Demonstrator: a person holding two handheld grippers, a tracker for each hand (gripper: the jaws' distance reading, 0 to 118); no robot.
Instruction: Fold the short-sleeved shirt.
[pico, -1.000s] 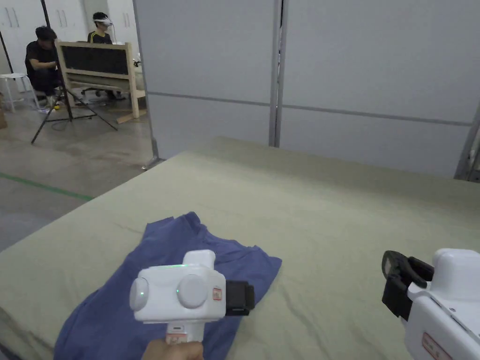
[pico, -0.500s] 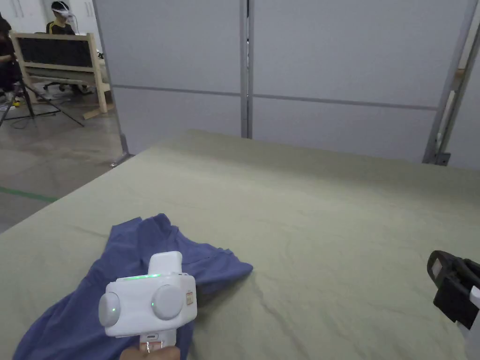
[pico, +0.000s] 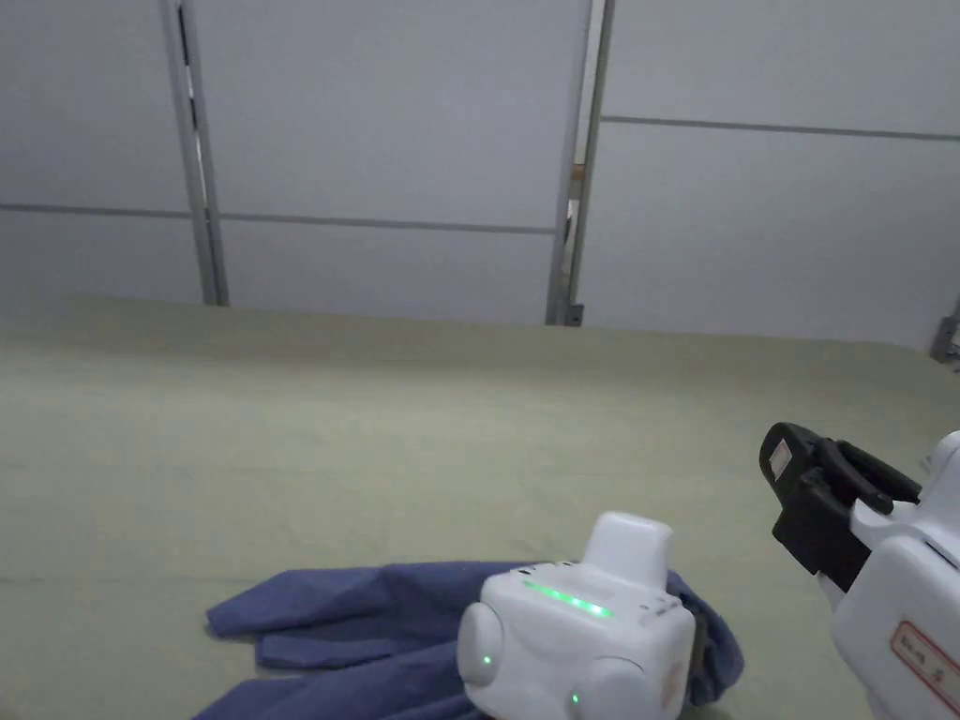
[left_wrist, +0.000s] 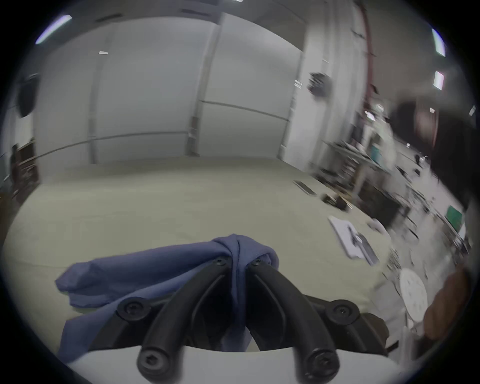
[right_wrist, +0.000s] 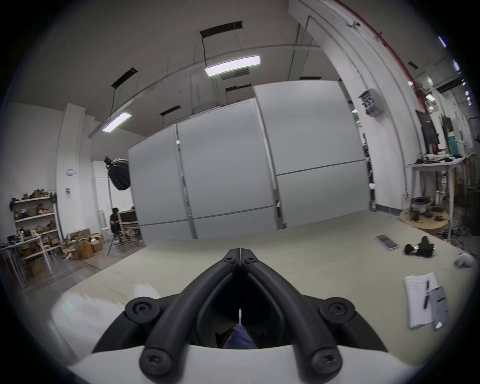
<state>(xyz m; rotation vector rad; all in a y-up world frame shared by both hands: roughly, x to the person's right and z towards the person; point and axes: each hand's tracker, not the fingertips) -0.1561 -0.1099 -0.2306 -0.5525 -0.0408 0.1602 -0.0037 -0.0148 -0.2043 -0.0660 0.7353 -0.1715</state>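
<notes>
left gripper (left_wrist: 237, 262): jaws pinched on bunched blue shirt (left_wrist: 145, 270), lower centre of its view | right gripper (right_wrist: 240, 256): jaws closed together, empty | shirt: crumpled on green table (pico: 281, 450), bottom of head view

The head view looked down from just behind both grippers toward grey partition panels (pico: 394, 169). Each gripper view looked forward low along its own jaws, over the green-covered table (right_wrist: 324, 259), sharing those panels.
</notes>
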